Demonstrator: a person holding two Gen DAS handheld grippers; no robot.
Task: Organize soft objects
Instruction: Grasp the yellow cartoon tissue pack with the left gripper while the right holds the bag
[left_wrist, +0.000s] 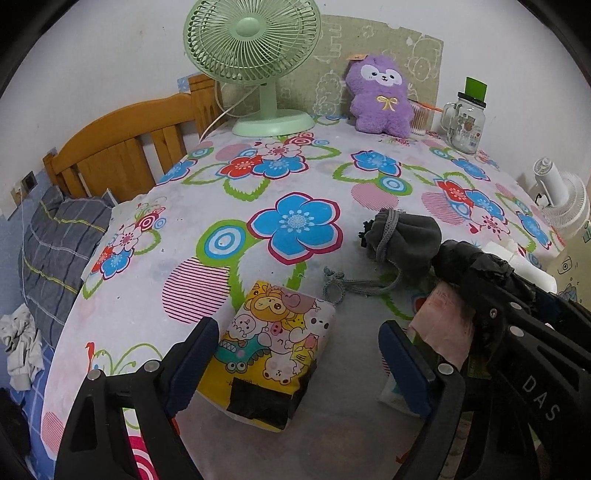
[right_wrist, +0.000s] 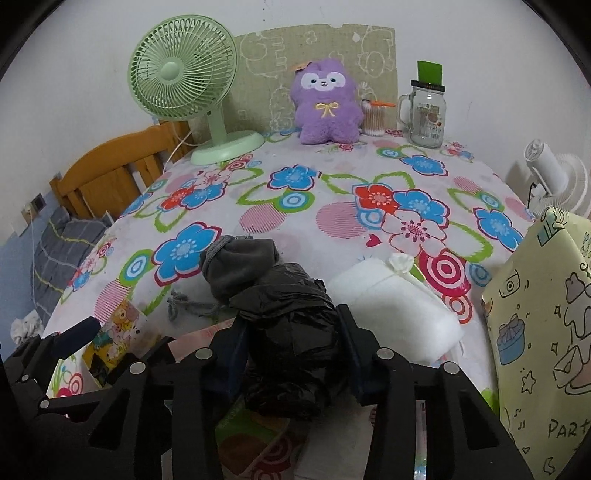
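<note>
R tool (right_wrist: 291, 354) clamps black plastic bag (right_wrist: 291, 314), soft, slippery; L tool (left_wrist: 299, 362) open w/ cartoon tissue pack (left_wrist: 273, 339) between its fingers; squashy, grip mid-sides.

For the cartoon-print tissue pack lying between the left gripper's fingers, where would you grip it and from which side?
Grip the cartoon tissue pack across its two long sides at mid-length, coming from the near edge. It lies flat, its length along the open left gripper, whose fingers likely already straddle it; the taped end faces the camera.
</note>
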